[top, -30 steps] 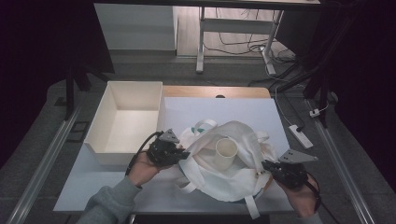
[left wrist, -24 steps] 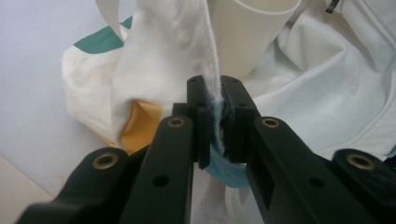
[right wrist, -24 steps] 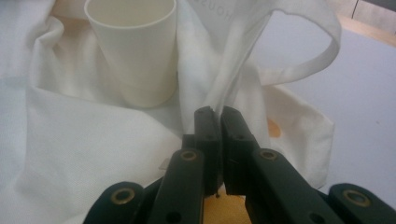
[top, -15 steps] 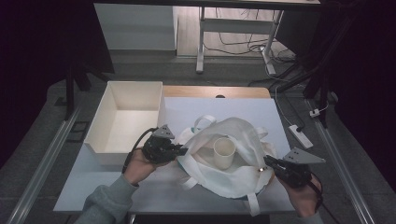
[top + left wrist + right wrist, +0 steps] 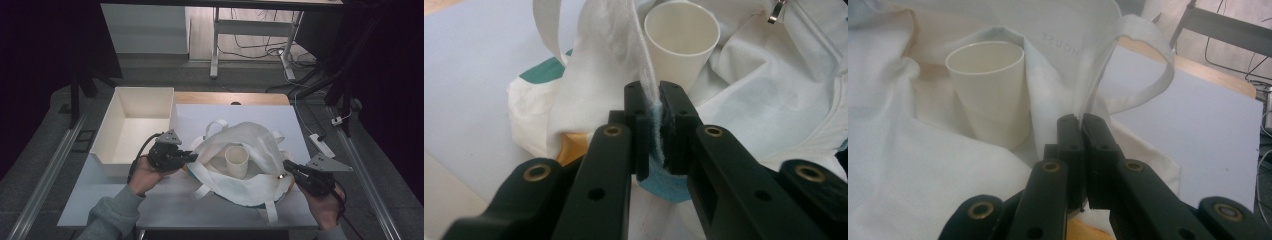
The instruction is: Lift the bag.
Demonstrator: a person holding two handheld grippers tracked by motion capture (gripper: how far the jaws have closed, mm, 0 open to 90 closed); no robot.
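Both hands are drifting slightly apart compared with a second ago, spreading the white bag (image 5: 247, 165) wider on the table (image 5: 190, 120). Left gripper (image 5: 192, 157) and right gripper (image 5: 286, 164) are each pinching the bag's fabric edge, and the paper cup (image 5: 236, 161) is standing upright inside the opening.

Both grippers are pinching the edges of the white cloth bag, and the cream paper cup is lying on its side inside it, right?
Not quite. The cream paper cup stands upright inside the white cloth bag, as the high view shows. The left gripper and right gripper do pinch its edges.

White cloth bag (image 5: 255, 150) spread open on table, upright paper cup (image 5: 237, 161) inside.
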